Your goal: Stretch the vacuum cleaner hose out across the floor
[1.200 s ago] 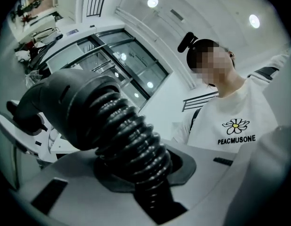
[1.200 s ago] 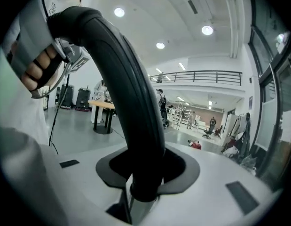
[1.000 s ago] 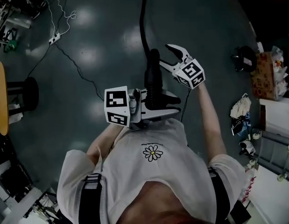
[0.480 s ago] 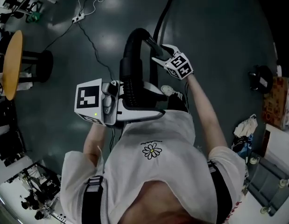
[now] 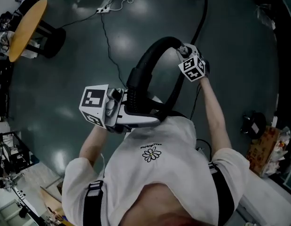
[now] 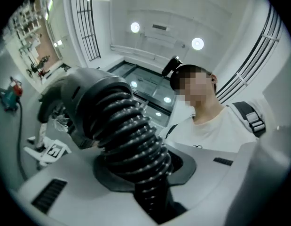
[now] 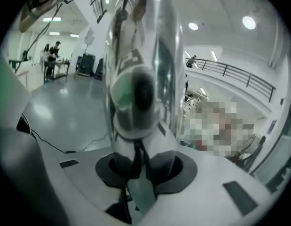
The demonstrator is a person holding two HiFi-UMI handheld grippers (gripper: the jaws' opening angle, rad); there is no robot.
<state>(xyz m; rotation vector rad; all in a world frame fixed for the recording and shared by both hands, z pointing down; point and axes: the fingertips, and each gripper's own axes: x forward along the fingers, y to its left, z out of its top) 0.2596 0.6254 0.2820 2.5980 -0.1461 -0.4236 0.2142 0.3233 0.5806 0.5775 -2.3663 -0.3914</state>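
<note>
One power strip (image 5: pixel 105 9) lies on the floor far ahead, its black cable (image 5: pixel 110 46) trailing back beside the vacuum cleaner hose (image 5: pixel 146 62); a round stool (image 5: pixel 25 29) stands well left. The left gripper (image 5: pixel 143 109), close to the chest, is clenched on the ribbed section. The right gripper (image 5: pixel 183 48), arm outstretched, has just been closing and now clasps the glossy section. The hose arches between them, then runs away across the floor.

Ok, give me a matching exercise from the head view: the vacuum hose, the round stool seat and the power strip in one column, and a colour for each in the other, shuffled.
Things:
1. vacuum hose
2. stool seat
3. power strip

Colours:
A. white
B. black
C. yellow-orange

Pairs: 1-B, 2-C, 3-A.
</note>
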